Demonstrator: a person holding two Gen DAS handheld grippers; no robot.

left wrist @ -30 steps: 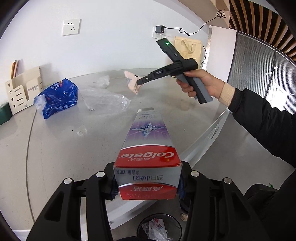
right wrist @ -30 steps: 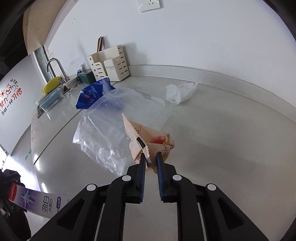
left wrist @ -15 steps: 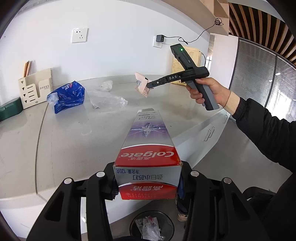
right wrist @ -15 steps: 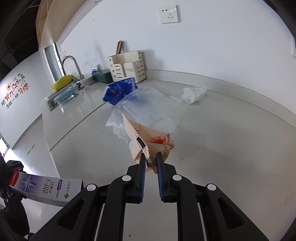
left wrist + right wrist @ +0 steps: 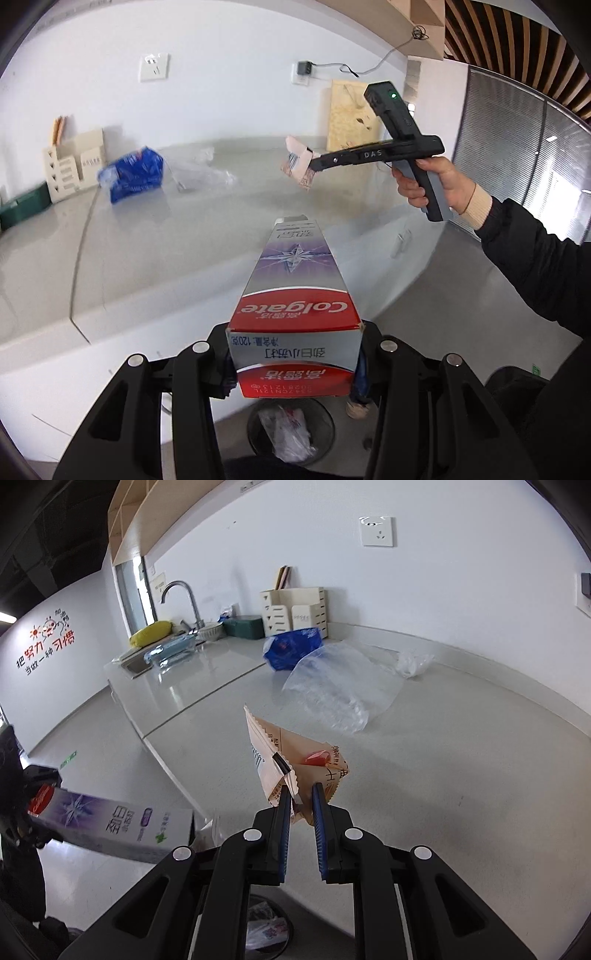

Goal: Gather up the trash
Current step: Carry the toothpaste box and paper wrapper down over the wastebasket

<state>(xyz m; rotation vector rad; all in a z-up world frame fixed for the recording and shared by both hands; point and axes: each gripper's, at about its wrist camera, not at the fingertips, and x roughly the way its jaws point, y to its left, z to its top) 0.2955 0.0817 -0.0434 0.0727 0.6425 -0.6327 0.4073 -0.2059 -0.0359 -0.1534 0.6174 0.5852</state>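
Both our grippers have swung off the grey counter (image 5: 155, 258) toward the round black bin (image 5: 291, 432) below. Our left gripper (image 5: 293, 363) has its fingers clamped on the red-and-silver toothpaste carton (image 5: 295, 295), and our right gripper (image 5: 301, 801) pinches the crumpled tan paper wrapper (image 5: 295, 760); next we hover over the bin and let go.

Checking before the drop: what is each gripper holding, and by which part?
Left gripper clamps the toothpaste box at its near end; right gripper pinches the paper wrapper by its lower corner.

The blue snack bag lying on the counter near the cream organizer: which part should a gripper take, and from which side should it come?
Probably the crumpled upper fold of the blue snack bag, approached from above and from the open counter side. It lies slumped and soft, so a raised crease gives the fingers something to pinch. The cream organizer stands close behind it, and the clear plastic bag lies beside it.
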